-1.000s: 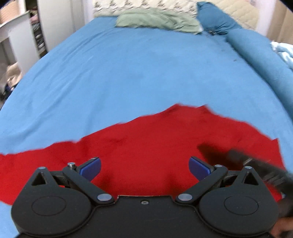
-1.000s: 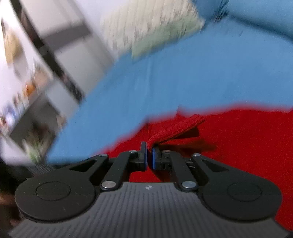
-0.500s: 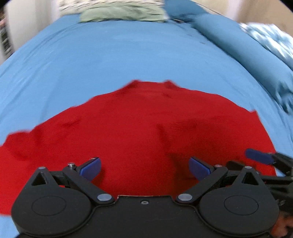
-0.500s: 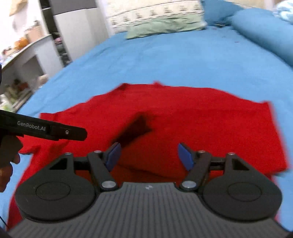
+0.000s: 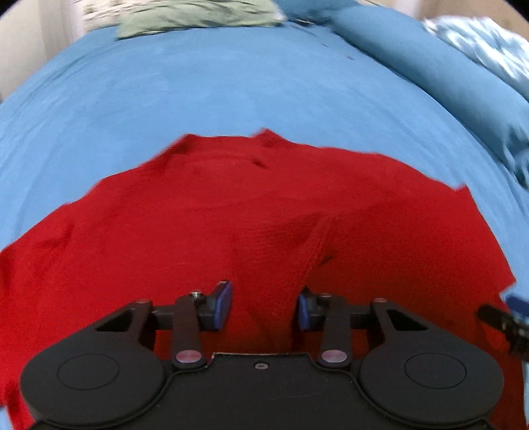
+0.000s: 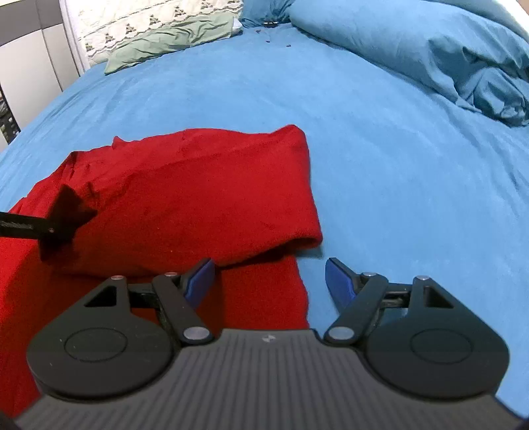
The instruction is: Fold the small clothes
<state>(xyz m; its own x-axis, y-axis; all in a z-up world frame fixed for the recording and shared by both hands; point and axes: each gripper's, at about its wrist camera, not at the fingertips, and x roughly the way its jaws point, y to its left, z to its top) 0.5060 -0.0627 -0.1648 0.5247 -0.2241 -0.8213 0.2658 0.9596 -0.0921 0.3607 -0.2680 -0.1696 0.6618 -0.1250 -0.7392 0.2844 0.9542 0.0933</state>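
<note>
A red knit garment (image 5: 231, 215) lies on the blue bedsheet (image 5: 231, 82). In the right wrist view the red garment (image 6: 198, 192) has one part folded over onto the rest, with a rounded fold at its right edge. My left gripper (image 5: 264, 307) is open, its jaws partly closed, low over a raised ridge of the red cloth. My right gripper (image 6: 269, 281) is open and empty over the garment's right edge. A tip of the left gripper (image 6: 43, 228) shows at the left of the right wrist view.
A green cloth (image 6: 172, 43) and a patterned pillow (image 6: 148, 20) lie at the head of the bed. A rolled blue duvet (image 6: 429, 49) runs along the right side. White cabinets (image 6: 29, 56) stand at the left of the bed.
My right gripper let go of the red cloth edge and opened, then shifted right to the garment's edge. My left gripper's jaws narrowed and moved closer over the cloth.
</note>
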